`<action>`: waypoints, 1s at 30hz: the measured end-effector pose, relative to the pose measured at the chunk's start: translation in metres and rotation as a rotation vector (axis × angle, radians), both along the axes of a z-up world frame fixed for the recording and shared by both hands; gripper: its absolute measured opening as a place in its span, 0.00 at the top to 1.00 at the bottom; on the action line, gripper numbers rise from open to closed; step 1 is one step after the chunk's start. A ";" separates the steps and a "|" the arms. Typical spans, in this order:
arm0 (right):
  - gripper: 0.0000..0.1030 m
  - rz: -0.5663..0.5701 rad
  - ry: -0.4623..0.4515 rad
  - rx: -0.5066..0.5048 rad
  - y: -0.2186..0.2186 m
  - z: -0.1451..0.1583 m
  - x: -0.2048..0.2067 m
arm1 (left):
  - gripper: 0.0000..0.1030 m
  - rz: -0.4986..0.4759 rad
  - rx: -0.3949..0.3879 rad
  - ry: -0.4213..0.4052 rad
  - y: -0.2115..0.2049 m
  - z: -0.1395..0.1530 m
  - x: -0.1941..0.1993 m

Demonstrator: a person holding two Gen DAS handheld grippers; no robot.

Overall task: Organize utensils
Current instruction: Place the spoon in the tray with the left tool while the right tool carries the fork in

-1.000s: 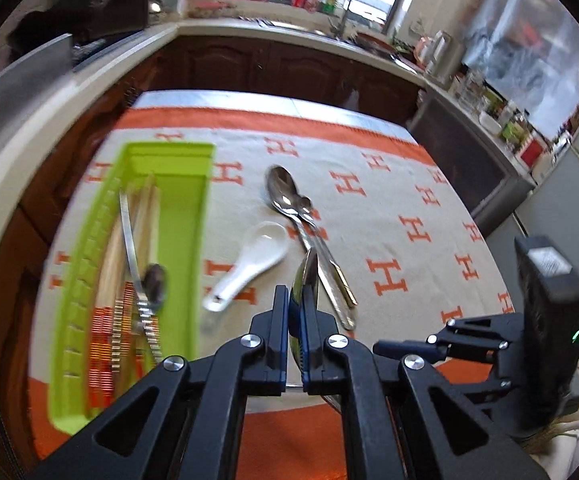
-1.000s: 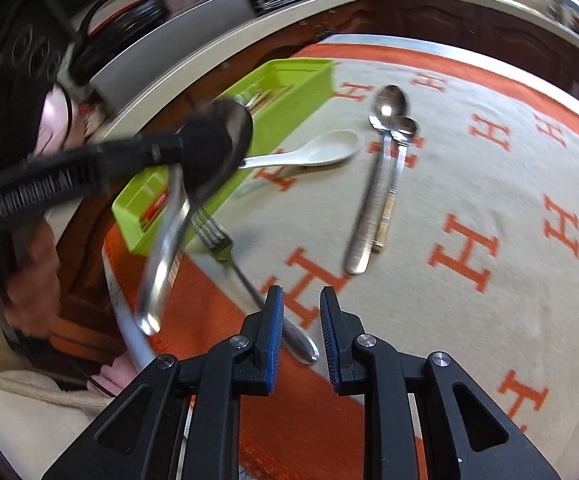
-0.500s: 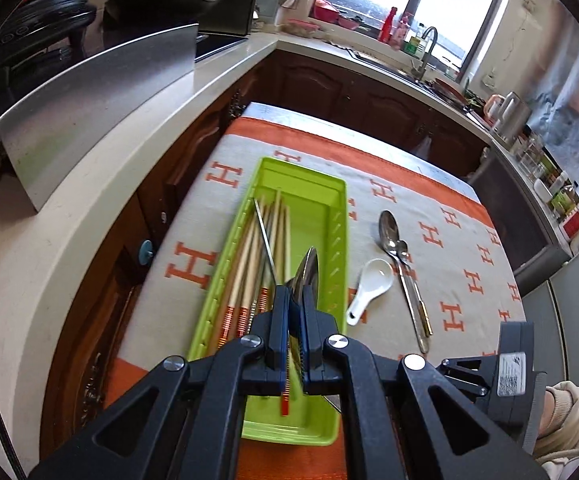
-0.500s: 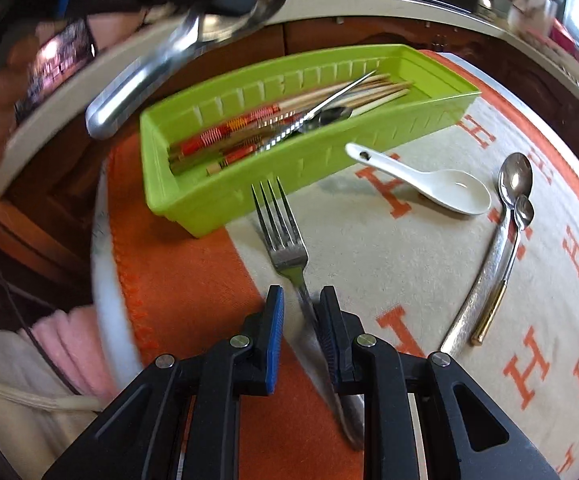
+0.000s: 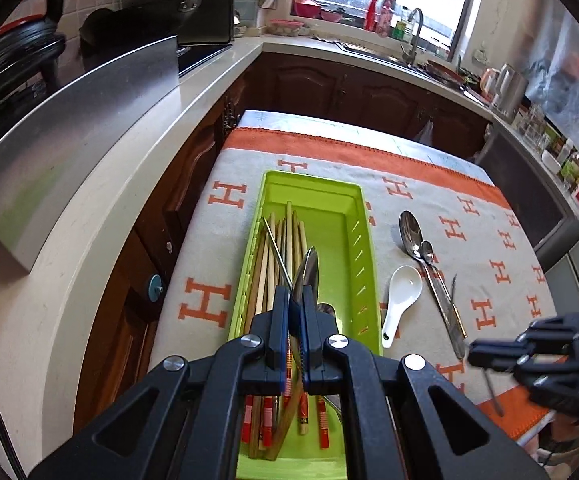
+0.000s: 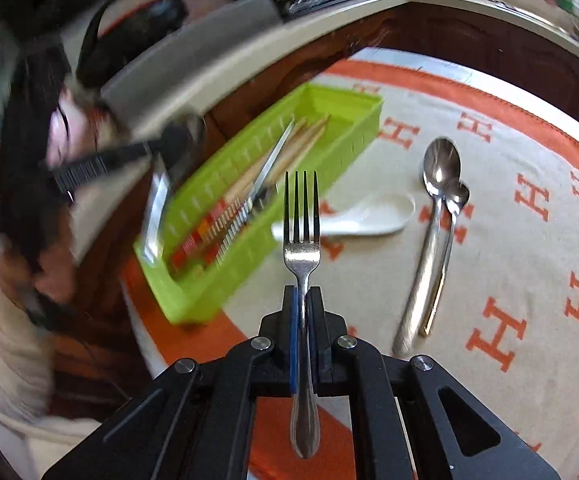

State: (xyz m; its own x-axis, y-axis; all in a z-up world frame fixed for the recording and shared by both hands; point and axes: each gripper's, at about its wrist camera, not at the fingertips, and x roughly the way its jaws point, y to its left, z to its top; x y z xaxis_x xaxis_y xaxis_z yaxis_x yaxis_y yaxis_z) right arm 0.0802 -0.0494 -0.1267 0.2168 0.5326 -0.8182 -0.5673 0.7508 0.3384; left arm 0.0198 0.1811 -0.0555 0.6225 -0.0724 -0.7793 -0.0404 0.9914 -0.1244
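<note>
Steel in both grips! The left gripper [image 5: 298, 300] had its jaws clamped tight on a metal spoon [image 5: 307, 270], hanging it over the green tray [image 5: 363, 280] that sat by the table's left edge, chopsticks [image 5: 285, 248] already bedded inside. Over by the near edge, the right gripper [image 6: 302, 300] had just been closing and was pinched shut on the fork [image 6: 300, 224], tines forward, clear of the cloth [image 6: 501, 248]. A white ceramic spoon [image 5: 401, 296] and two metal spoons [image 5: 419, 244] lay beside the tray on the cloth. Best play, I'd say: lower the spoon lengthwise, parallel with the chopsticks, and release it low so it doesn't bounce, then bring the fork in alongside without snagging the slotted wall.
</note>
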 end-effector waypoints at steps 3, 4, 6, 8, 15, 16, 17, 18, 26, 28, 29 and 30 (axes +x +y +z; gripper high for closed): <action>0.96 -0.072 0.050 0.078 0.007 0.019 0.023 | 0.98 -0.035 0.028 0.011 -0.005 -0.009 0.011; 0.96 -0.097 0.076 0.105 0.012 0.023 0.032 | 0.98 -0.042 0.027 0.020 -0.006 -0.012 0.014; 0.96 -0.136 0.104 0.140 0.027 0.029 0.050 | 0.97 -0.044 0.029 0.038 -0.006 -0.020 0.022; 0.96 -0.171 0.121 0.162 0.041 0.033 0.060 | 0.97 -0.038 0.028 0.067 -0.004 -0.030 0.029; 0.95 -0.319 0.192 0.195 0.085 0.014 0.098 | 0.89 -0.038 -0.030 0.103 0.005 -0.046 0.037; 0.95 -0.336 0.196 0.178 0.089 0.007 0.103 | 0.78 -0.042 -0.036 0.103 0.005 -0.046 0.037; 0.95 -0.349 0.214 0.153 0.094 0.000 0.108 | 0.68 -0.047 -0.041 0.101 0.005 -0.047 0.038; 0.95 -0.352 0.231 0.142 0.096 -0.006 0.110 | 0.64 -0.050 -0.041 0.101 0.004 -0.047 0.038; 0.94 -0.386 0.204 0.119 0.088 -0.016 0.117 | 0.61 -0.083 -0.071 0.165 -0.008 -0.069 0.044; 0.94 -0.400 0.201 0.116 0.077 -0.016 0.116 | 0.61 -0.089 -0.073 0.174 -0.013 -0.072 0.043; 0.94 -0.409 0.200 0.110 0.072 -0.017 0.117 | 0.61 -0.095 -0.073 0.178 -0.016 -0.074 0.042; 0.94 -0.417 0.198 0.103 0.065 -0.019 0.119 | 0.61 -0.097 -0.070 0.182 -0.018 -0.074 0.042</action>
